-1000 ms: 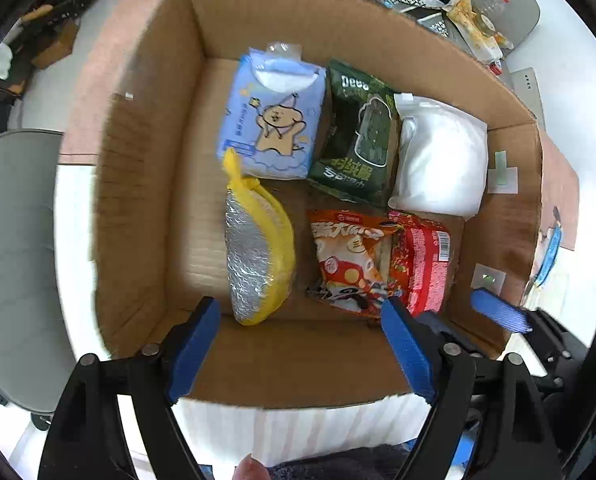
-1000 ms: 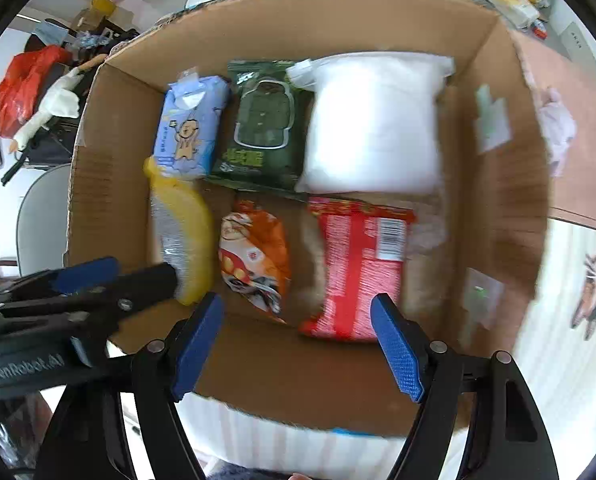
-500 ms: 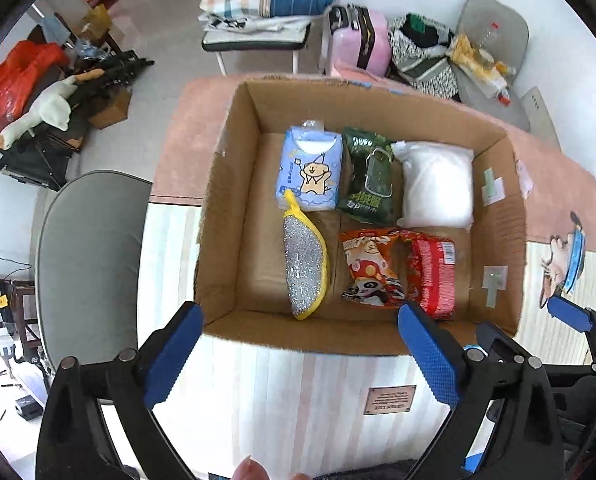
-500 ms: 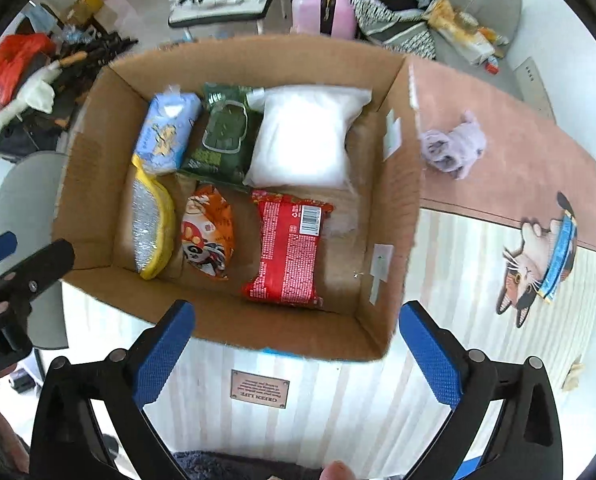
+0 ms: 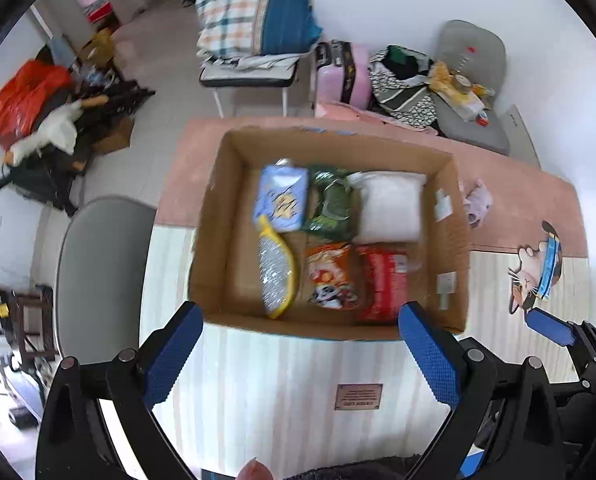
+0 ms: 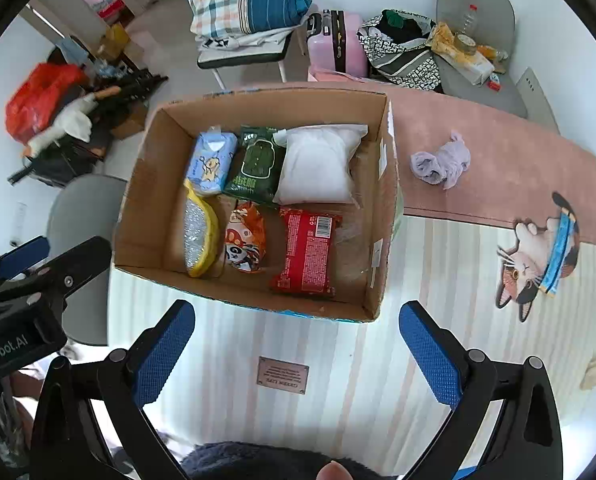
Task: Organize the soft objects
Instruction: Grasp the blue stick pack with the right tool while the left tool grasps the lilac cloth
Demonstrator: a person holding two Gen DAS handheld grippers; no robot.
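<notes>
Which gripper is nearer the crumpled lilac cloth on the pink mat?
Right. The right gripper sits at the box's right front, toward the lilac cloth; the left gripper is farther left, box between.

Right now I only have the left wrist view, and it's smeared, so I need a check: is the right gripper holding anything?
Observer: No. The right gripper is open and empty, over the striped table, short of the cardboard box.
Operator: Anything soft outside the box?
Observer: Yes, a crumpled lilac cloth lies on the pink mat, apart from the box's right wall.
Operator: Is the gap beside the red packet free?
Observer: No, clear plastic film lies there.
</notes>
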